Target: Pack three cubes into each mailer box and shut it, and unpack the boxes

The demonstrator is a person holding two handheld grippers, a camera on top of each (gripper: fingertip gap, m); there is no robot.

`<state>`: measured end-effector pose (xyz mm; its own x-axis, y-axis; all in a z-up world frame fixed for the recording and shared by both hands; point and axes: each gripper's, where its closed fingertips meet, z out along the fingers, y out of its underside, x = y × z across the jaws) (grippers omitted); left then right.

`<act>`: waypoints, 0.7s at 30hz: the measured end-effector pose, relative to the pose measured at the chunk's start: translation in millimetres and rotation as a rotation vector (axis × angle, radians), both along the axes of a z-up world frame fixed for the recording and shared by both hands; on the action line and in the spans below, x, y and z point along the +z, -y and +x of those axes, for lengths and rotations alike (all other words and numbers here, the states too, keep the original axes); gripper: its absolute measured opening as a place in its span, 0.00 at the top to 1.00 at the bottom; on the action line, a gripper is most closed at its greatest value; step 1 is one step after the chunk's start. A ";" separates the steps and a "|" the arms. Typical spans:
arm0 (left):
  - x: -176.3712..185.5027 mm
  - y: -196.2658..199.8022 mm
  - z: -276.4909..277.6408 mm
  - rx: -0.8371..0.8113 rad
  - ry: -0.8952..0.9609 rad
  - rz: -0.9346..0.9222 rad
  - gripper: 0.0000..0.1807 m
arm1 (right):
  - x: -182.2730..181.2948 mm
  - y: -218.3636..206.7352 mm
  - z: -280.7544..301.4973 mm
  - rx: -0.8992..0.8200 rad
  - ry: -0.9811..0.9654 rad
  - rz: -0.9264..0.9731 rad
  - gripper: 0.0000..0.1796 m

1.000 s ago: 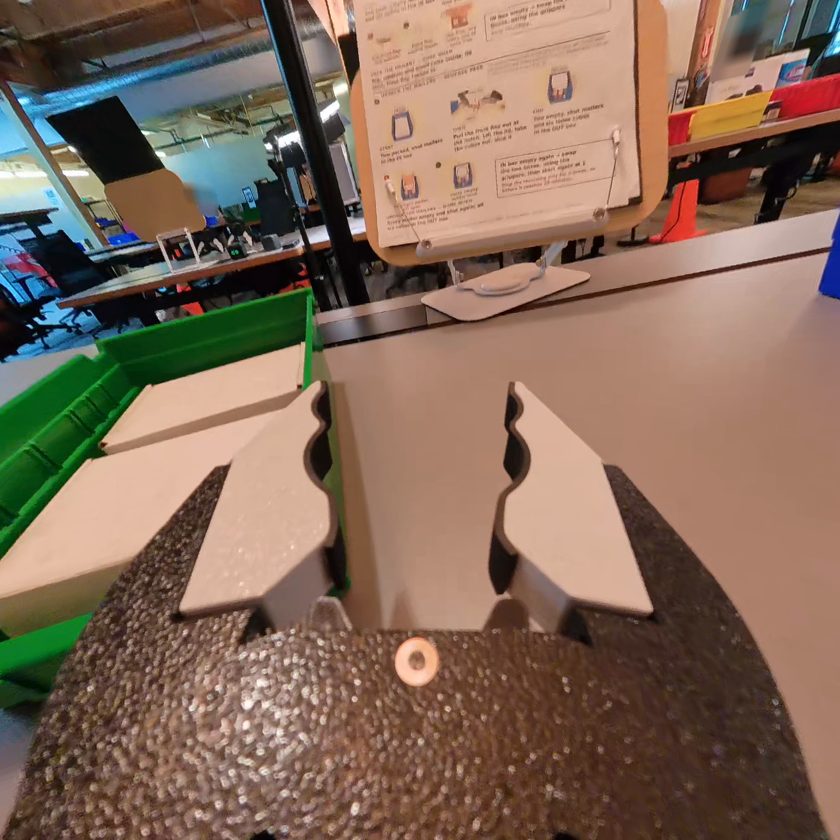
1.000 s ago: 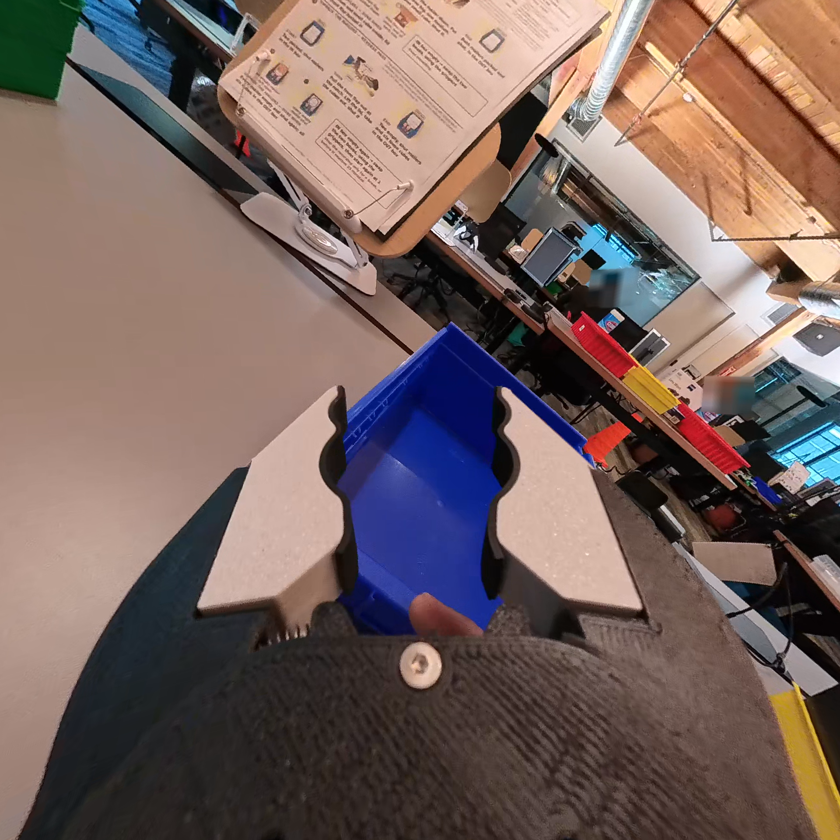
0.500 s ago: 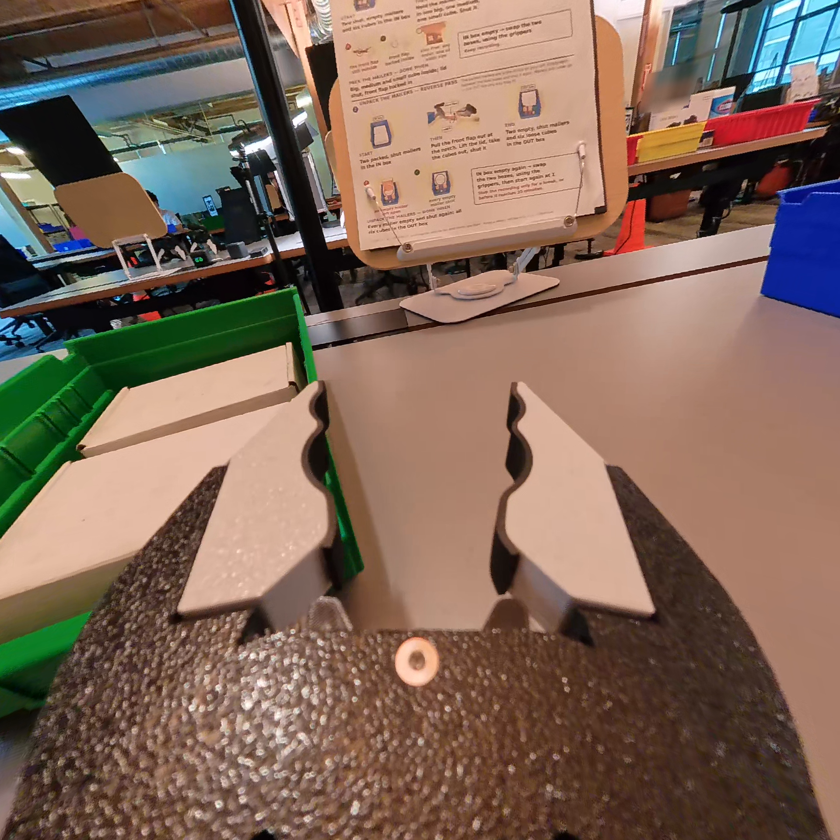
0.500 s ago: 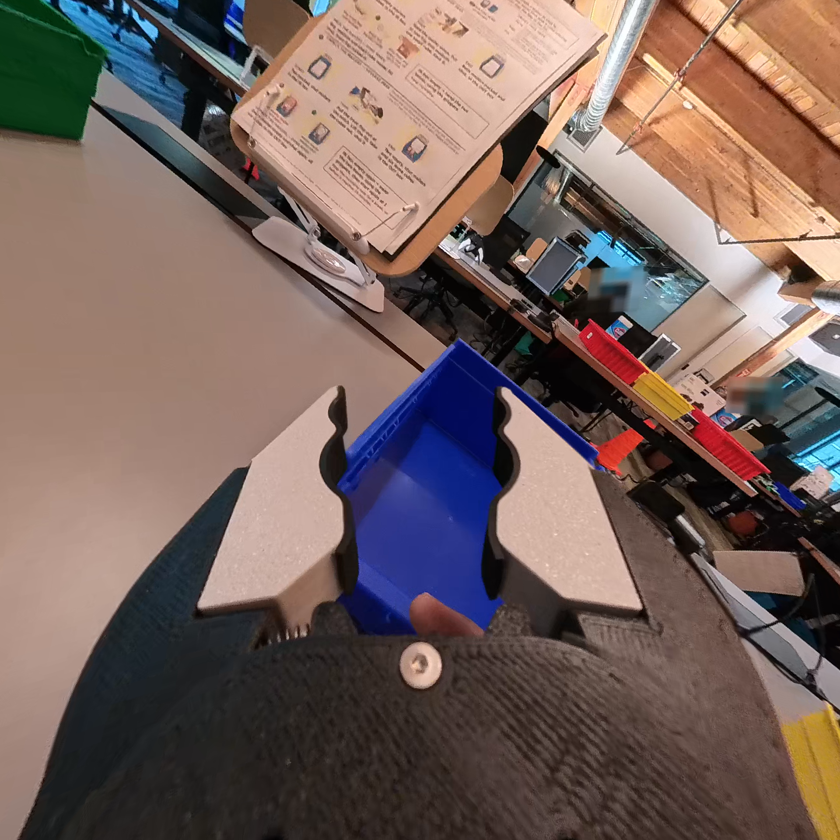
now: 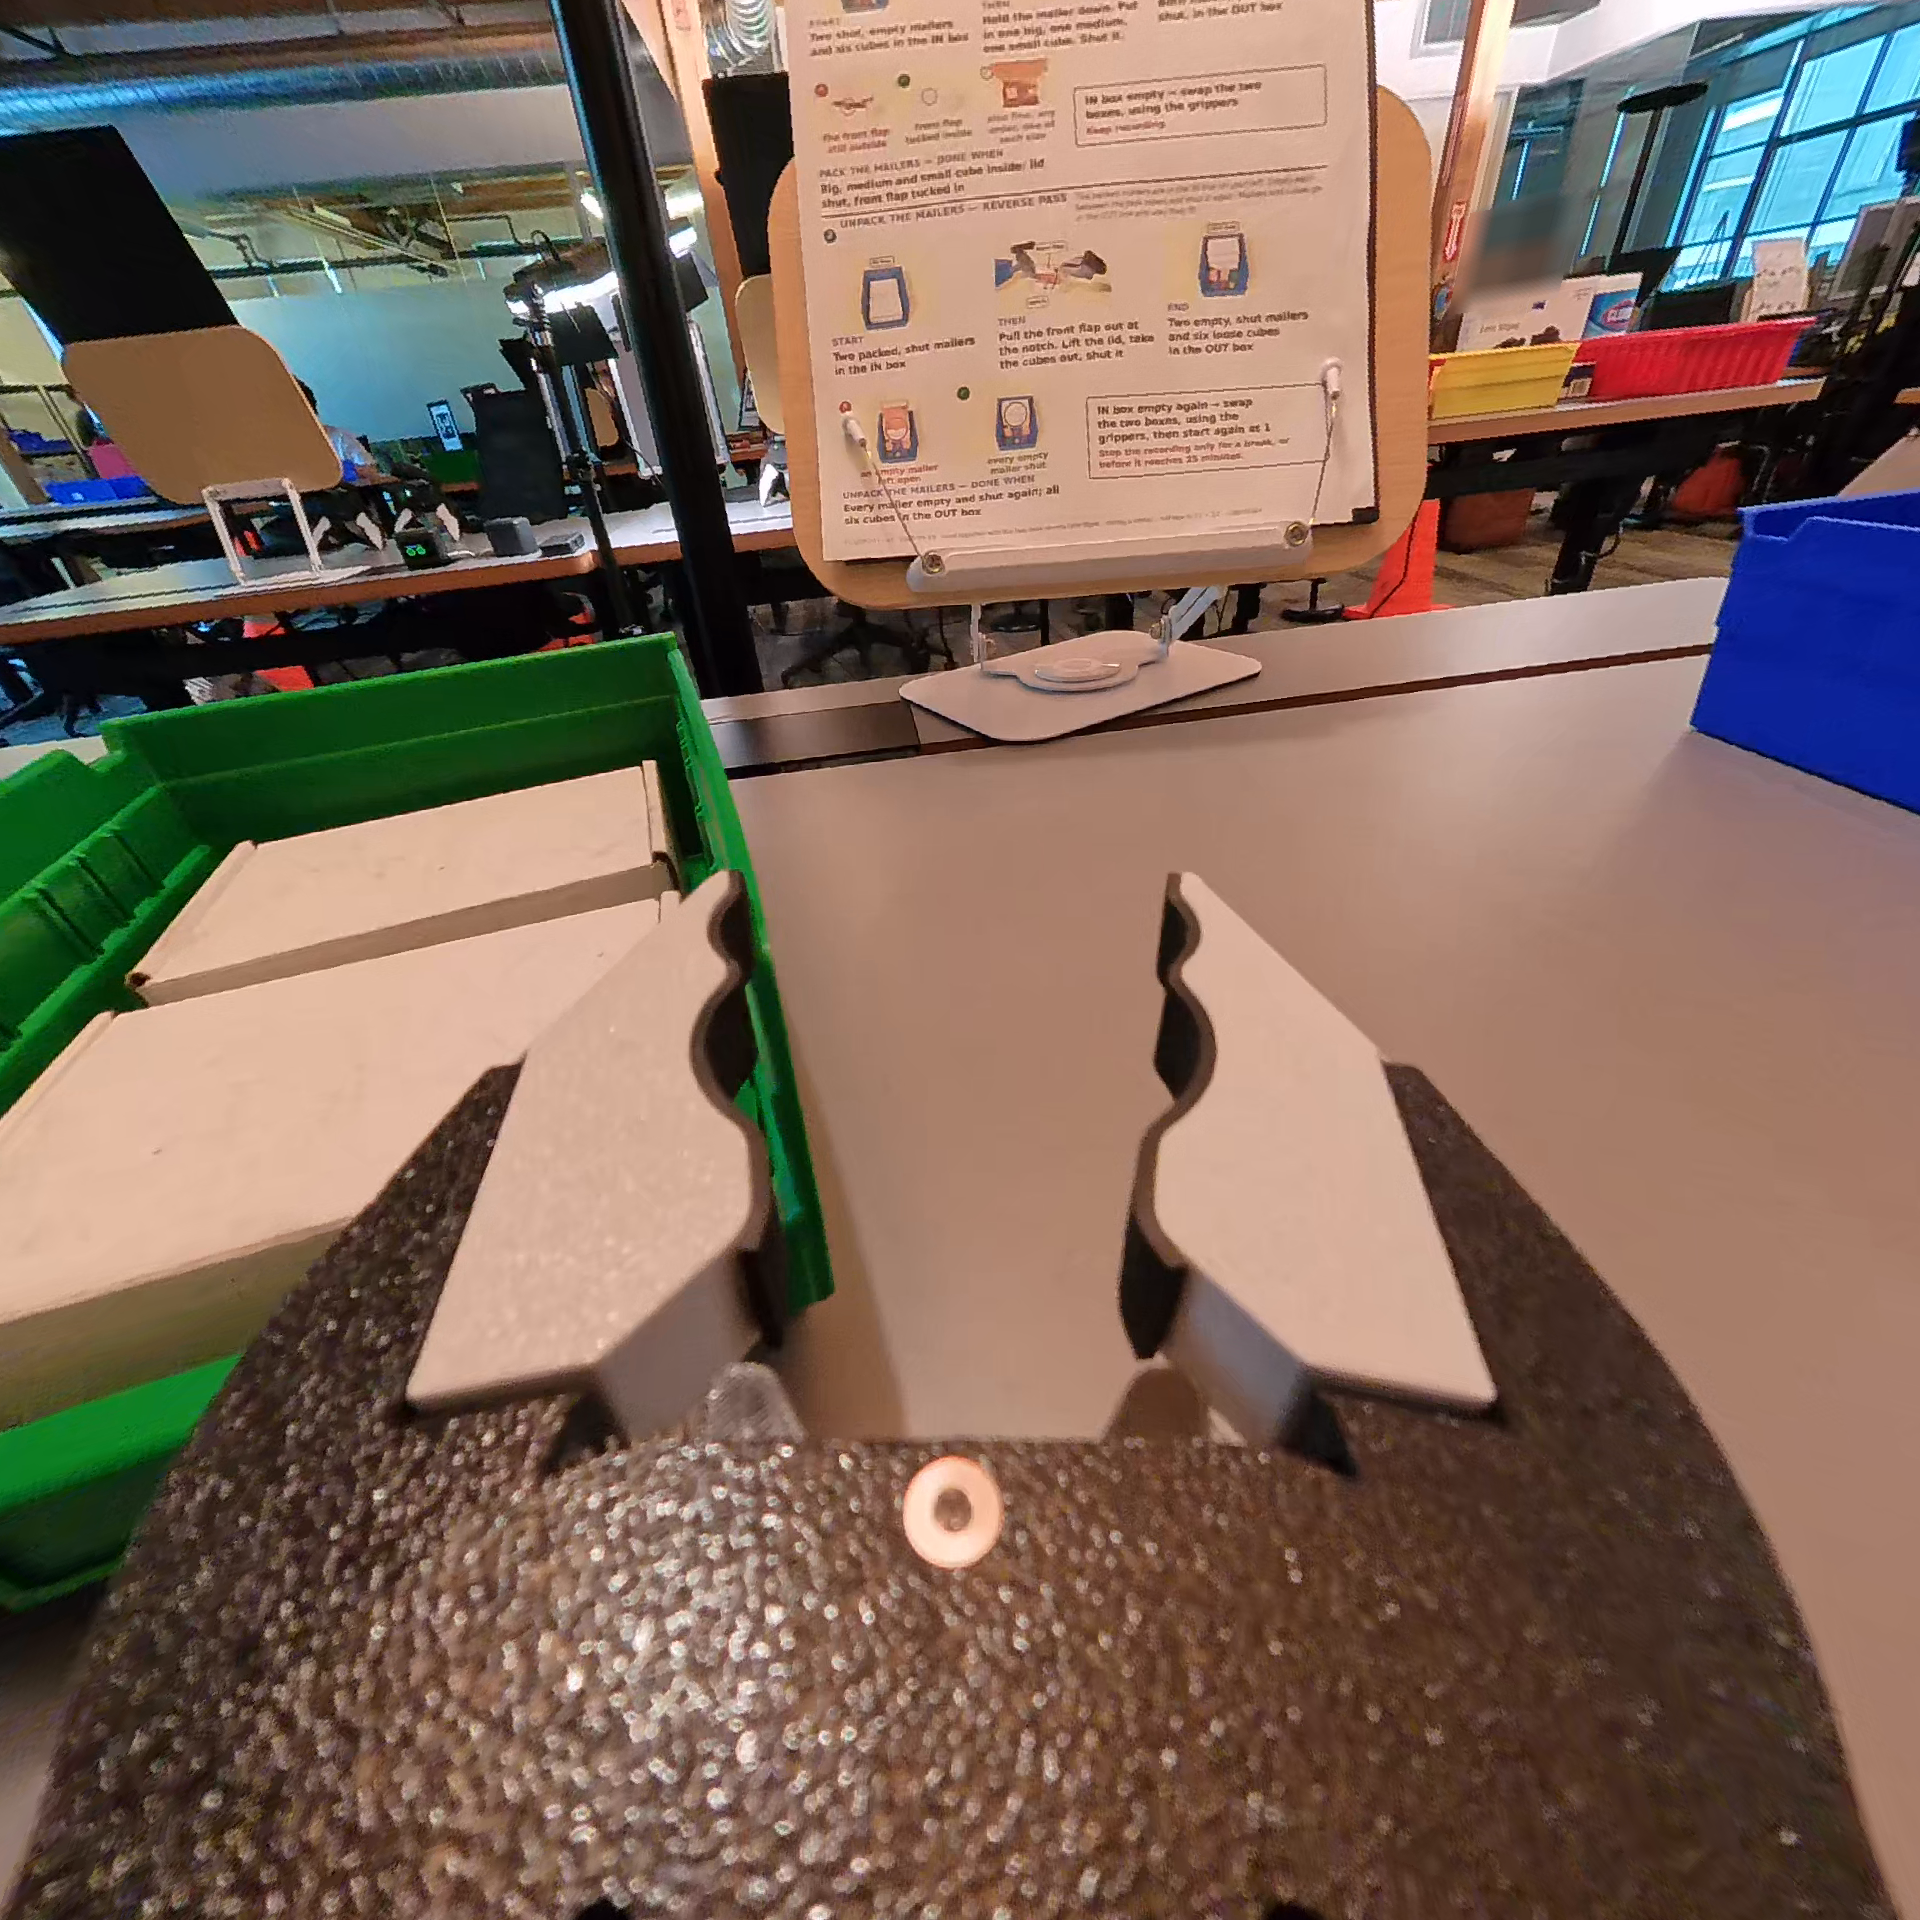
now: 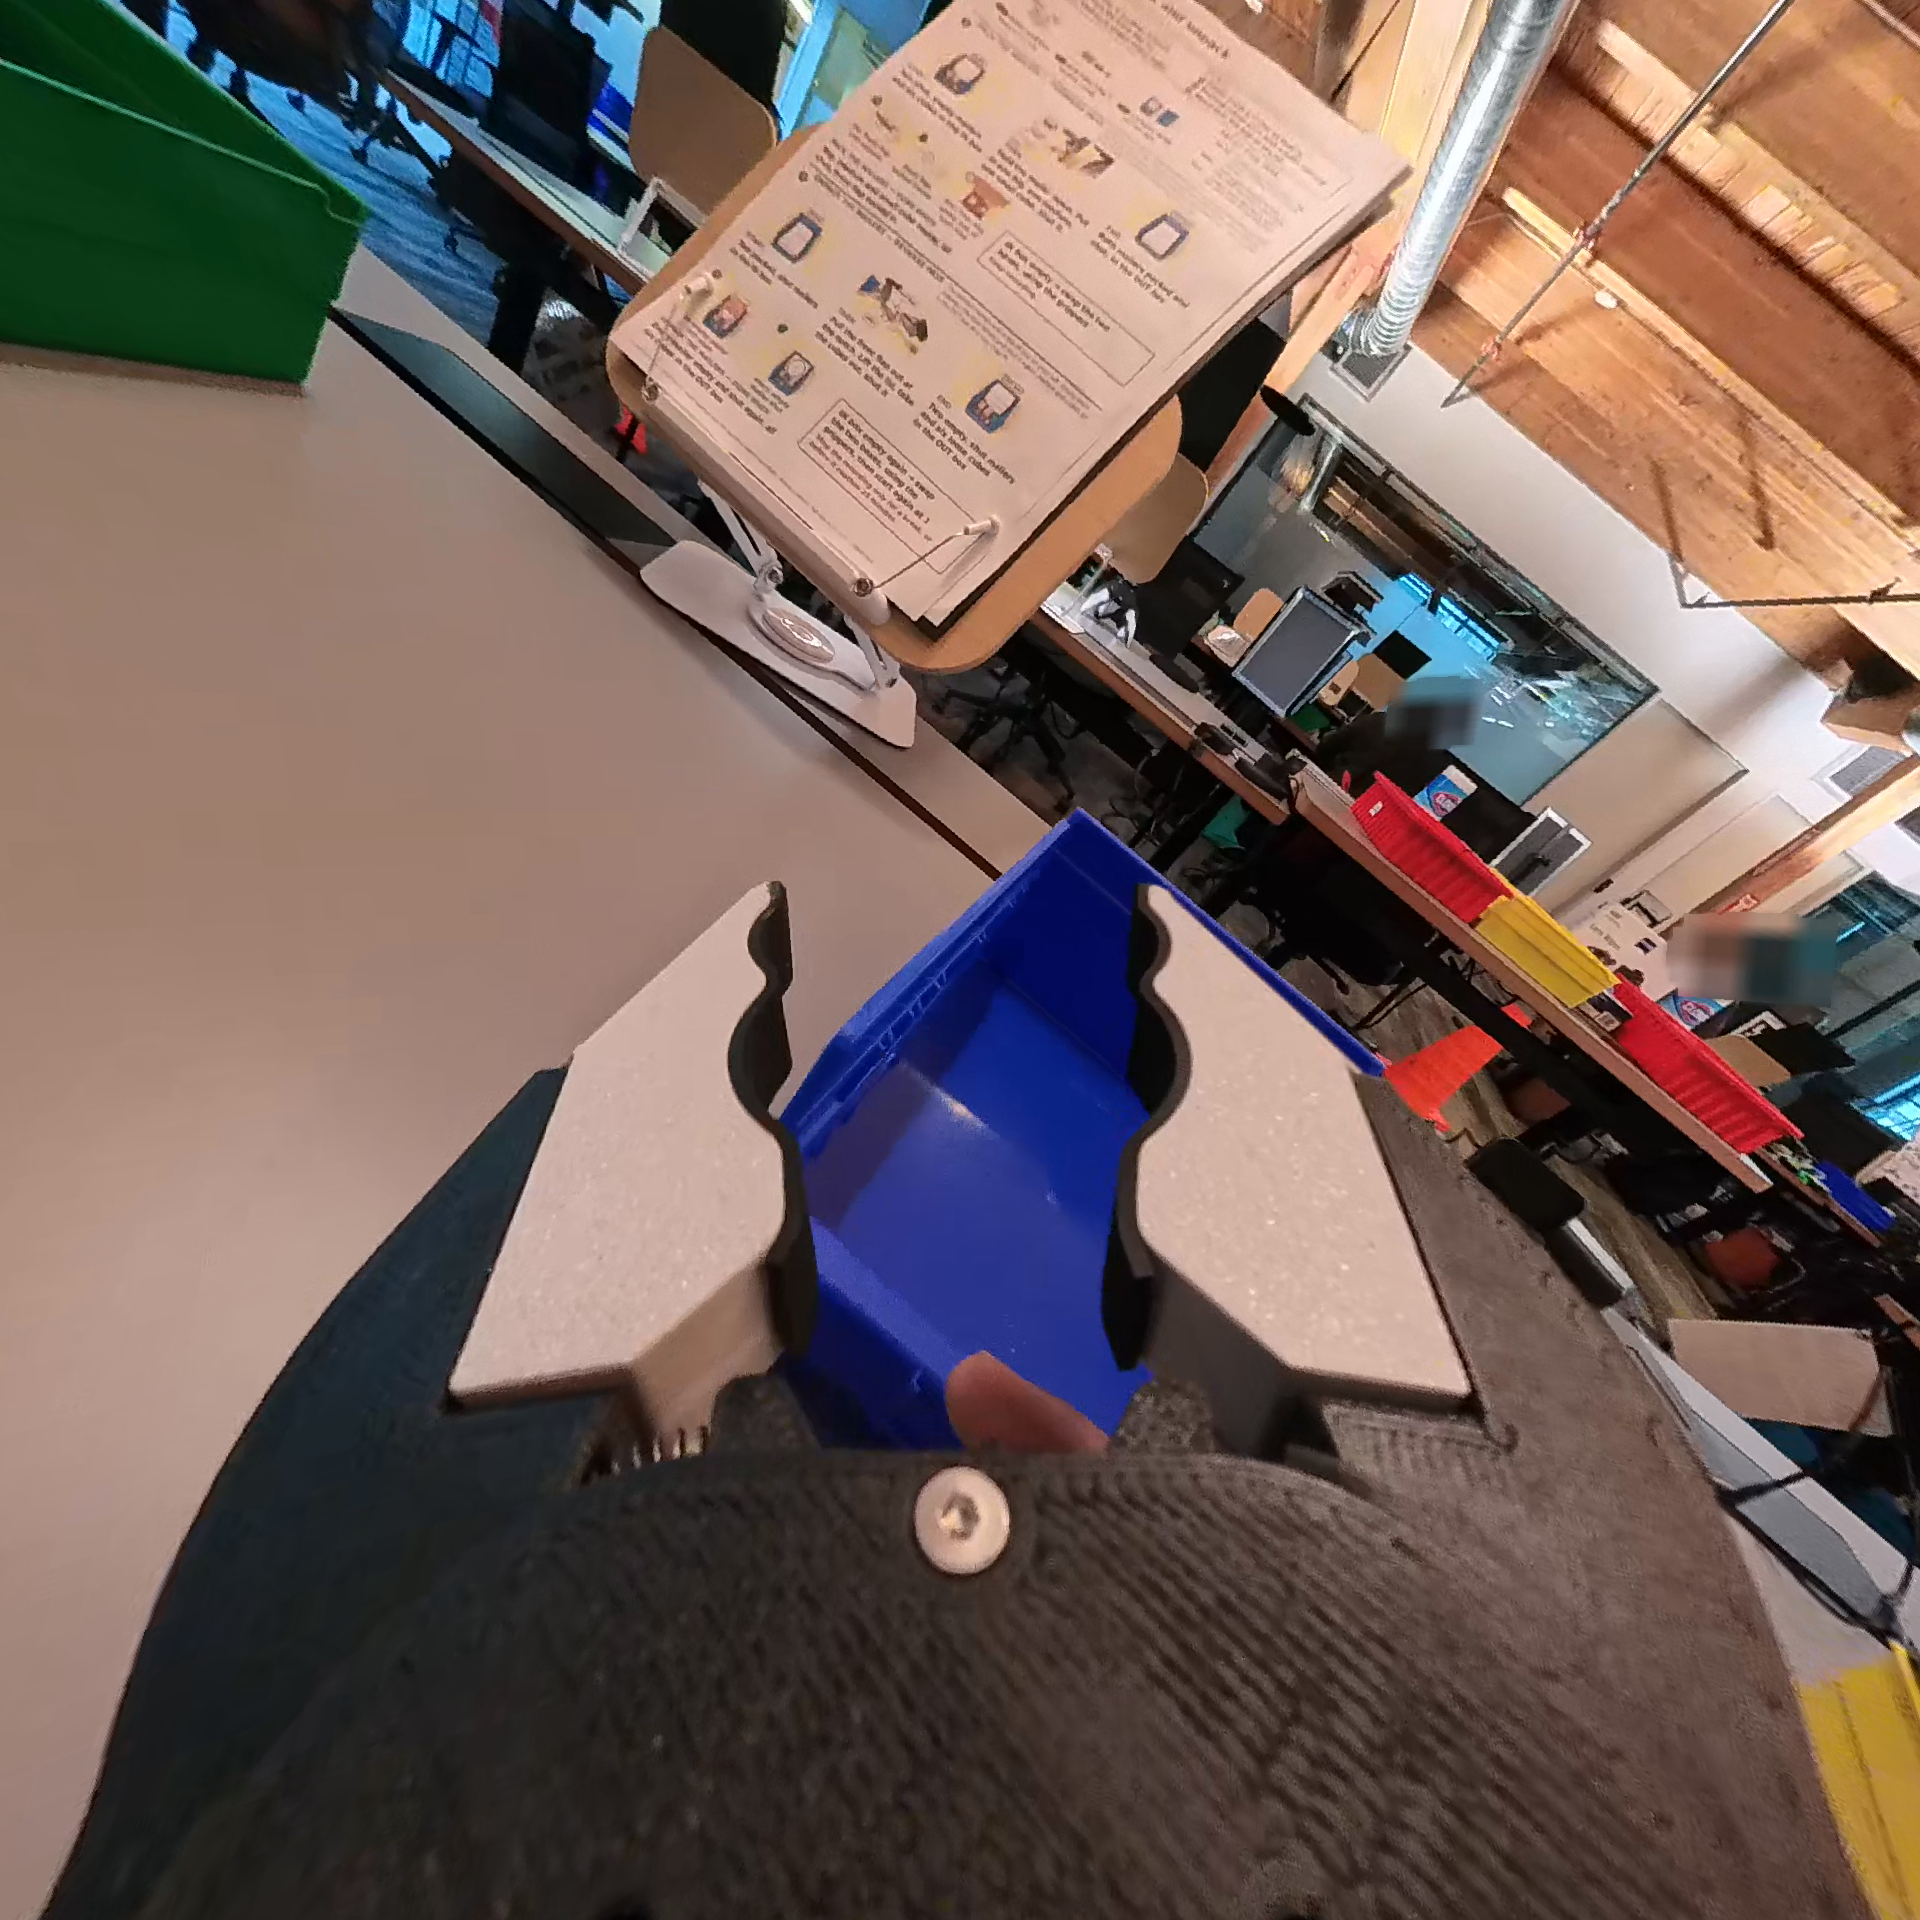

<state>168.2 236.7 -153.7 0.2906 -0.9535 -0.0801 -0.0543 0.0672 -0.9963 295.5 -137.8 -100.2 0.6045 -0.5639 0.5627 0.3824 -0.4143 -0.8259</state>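
Currently both mailer boxes (image 5: 343, 997) are seen shut in the green bin (image 5: 416, 717), left of frame, contents hidden. Left gripper (image 5: 951, 1039) and right gripper (image 6: 956, 1049) are spread, empty. Blue bin (image 6: 987, 1132) is cut off by the right gripper's fingers; versus earlier, more of it is shown at the left view's right edge.

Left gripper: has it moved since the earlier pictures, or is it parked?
Yes. The left gripper, jaws open and empty, has turned rightward: against the fixed document stand, the blue bin has slid into the left wrist view's right edge, and the green bin shows more.
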 end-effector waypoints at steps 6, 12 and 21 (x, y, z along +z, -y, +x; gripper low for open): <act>19.1 3.5 -12.7 -0.006 -0.066 0.131 0.57 | -4.1 25.7 3.2 -0.050 0.002 -0.033 0.64; 73.0 -60.4 -55.1 0.099 -0.139 0.153 0.60 | -7.0 42.8 9.6 -0.077 -0.033 0.008 0.64; -12.5 -134.0 -48.1 -0.428 -1.057 0.316 0.47 | -16.1 24.2 5.8 -0.046 -0.034 -0.063 0.64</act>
<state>120.1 370.7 -166.3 -0.3995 -0.8517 -0.3392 -0.7547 0.5156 -0.4056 301.2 -162.0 -116.3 0.5980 -0.5557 0.5775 0.3338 -0.4824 -0.8099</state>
